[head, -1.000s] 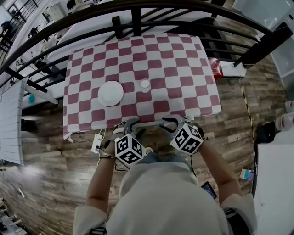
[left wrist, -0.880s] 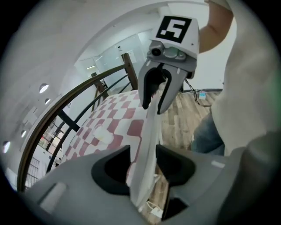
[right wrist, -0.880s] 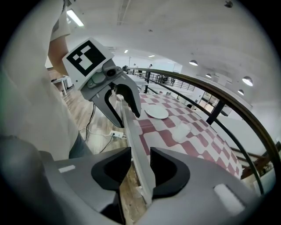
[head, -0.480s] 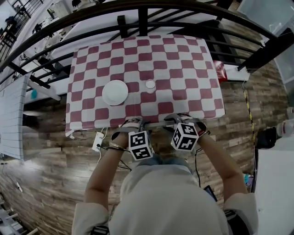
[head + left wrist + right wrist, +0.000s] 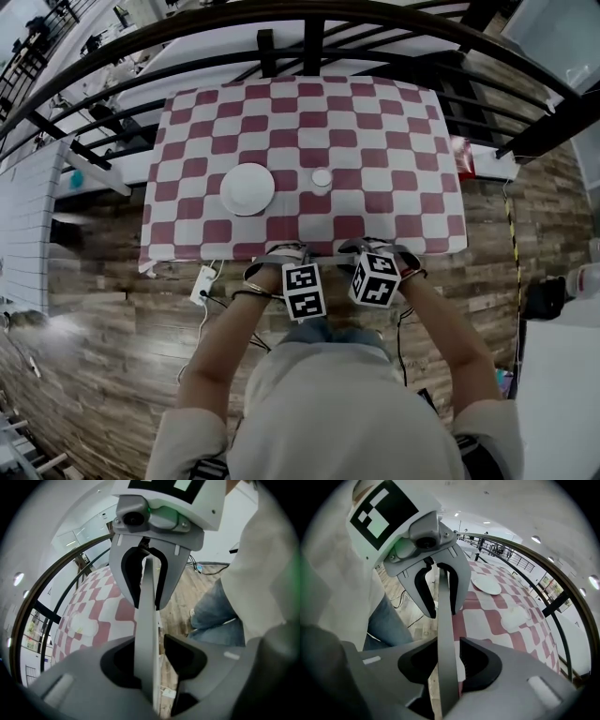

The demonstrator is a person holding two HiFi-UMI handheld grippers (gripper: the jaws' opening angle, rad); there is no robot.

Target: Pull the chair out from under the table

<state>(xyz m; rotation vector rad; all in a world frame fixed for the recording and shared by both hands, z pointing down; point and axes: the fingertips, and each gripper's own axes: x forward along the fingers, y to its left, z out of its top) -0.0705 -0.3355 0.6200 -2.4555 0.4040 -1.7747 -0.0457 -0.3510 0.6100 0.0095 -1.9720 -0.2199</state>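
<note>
Wood floor [image 5: 112,366] under checkered bench [image 5: 375,141]; plate [image 5: 247,188] on bench. Chair [image 5: 145,620] tucked under bench, only grey top rail showing at near edge. We hold left gripper [image 5: 151,651] and right gripper [image 5: 449,656] side by side over rail. Both jaws wide, just been closing, rail between them, not yet clamped.

My left gripper [image 5: 277,255] and right gripper [image 5: 373,247] pointed steeply down, side by side, jaws just closing astride the chair rail [image 5: 146,634], unclamped.
</note>
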